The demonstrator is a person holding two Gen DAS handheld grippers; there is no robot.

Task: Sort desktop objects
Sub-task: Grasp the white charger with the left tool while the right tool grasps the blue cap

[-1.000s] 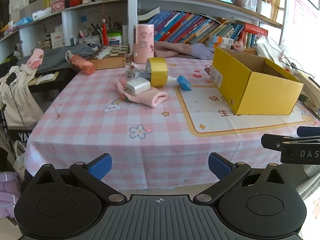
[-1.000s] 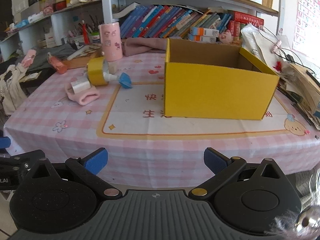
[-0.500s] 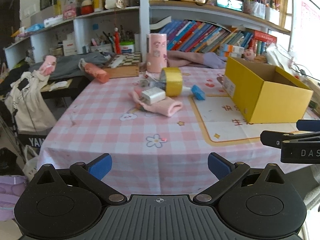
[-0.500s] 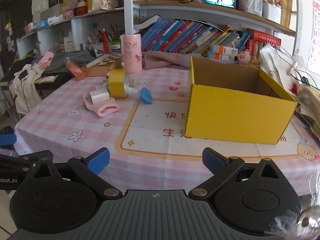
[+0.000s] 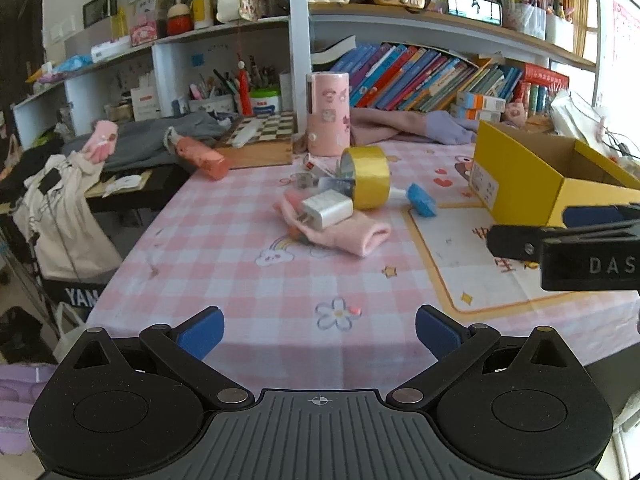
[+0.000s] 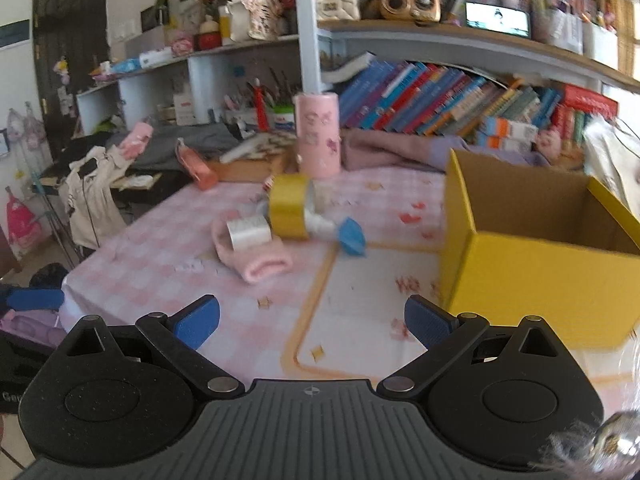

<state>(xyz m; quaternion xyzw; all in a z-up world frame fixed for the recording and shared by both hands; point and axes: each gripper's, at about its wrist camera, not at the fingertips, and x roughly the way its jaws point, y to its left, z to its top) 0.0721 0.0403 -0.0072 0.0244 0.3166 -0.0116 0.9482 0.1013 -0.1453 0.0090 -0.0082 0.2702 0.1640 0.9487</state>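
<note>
Left wrist view: left gripper [image 5: 319, 330] low over near edge of pink checked tablecloth [image 5: 248, 264], blue-padded fingers [image 5: 200, 334] spread wide, nothing between them. Ahead at mid-table, small cluster: roll of yellow tape [image 5: 366, 177] standing on edge, white charger block [image 5: 328, 210] lying on folded pink sock [image 5: 352, 236], blue-capped item [image 5: 420, 199] just right of tape. Tall pink cylinder [image 5: 328, 114] upright behind cluster, near bookshelf. Open yellow box [image 5: 532, 176] to right on white printed mat [image 5: 472, 256], well apart from cluster. Black body of right gripper crossing right edge of view, in front of box. Right wrist view, slightly blurred: right gripper [image 6: 312, 322] likewise spread wide and empty, above near edge of mat [image 6: 372, 292]. Same yellow tape [image 6: 289, 211], charger block [image 6: 248, 233] and sock [image 6: 260, 260] ahead to left; yellow box [image 6: 536, 276] close on right, interior brown, contents hidden from this angle.
</note>
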